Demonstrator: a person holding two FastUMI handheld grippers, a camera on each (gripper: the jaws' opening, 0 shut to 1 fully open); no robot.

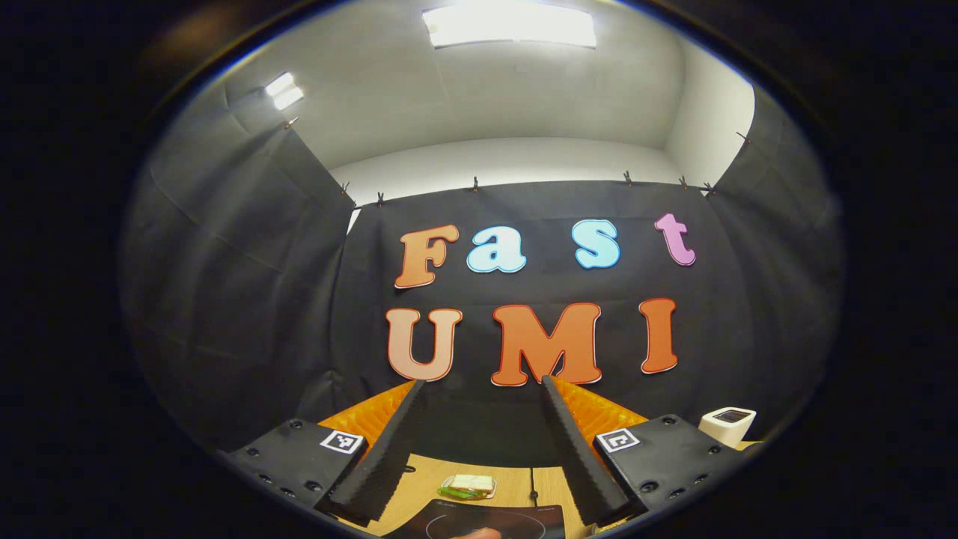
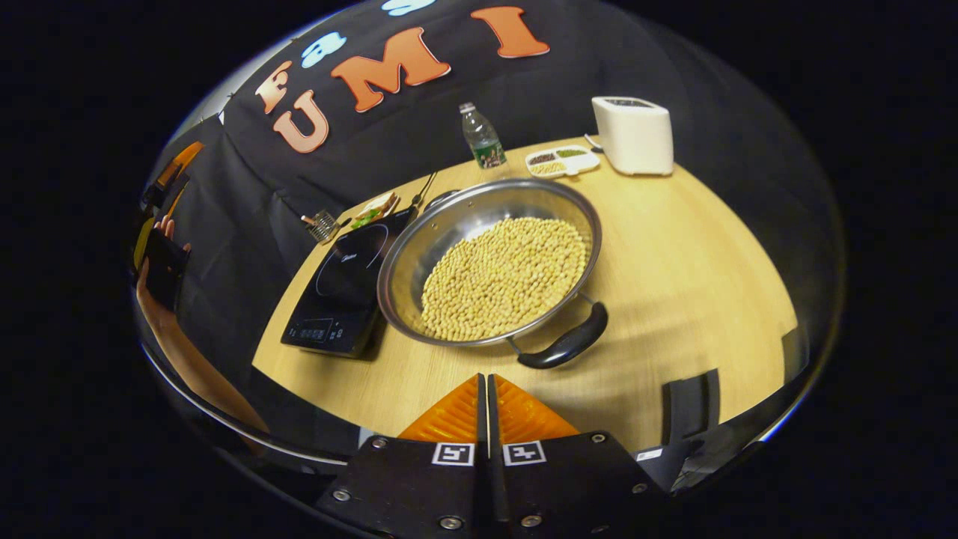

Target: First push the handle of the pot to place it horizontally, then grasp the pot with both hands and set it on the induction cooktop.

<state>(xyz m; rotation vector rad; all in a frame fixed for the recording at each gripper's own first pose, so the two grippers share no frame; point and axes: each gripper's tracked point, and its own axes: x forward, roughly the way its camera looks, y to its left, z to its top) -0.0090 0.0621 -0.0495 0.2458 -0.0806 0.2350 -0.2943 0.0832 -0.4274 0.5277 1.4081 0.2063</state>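
Note:
In the right gripper view a steel pot [image 2: 419, 247] full of yellow beans [image 2: 505, 275] sits on the wooden table [image 2: 688, 254], beside the black induction cooktop [image 2: 340, 288] on its left. The pot's near black handle [image 2: 566, 344] points toward me, just beyond my right gripper [image 2: 483, 378], whose orange fingers are pressed together with nothing between them. At the far left a hand holds the left gripper [image 2: 161, 258] off the table's edge. In the left gripper view my left gripper [image 1: 483, 389] stands open, raised and facing the booth wall, with the cooktop [image 1: 486, 519] low beneath it.
A white toaster [image 2: 632, 135], a divided snack tray [image 2: 563, 159], a water bottle [image 2: 483, 138], a sandwich plate [image 2: 374, 208] and a small wire whisk [image 2: 323, 224] line the table's far side. A black object [image 2: 688, 408] lies near the front right edge.

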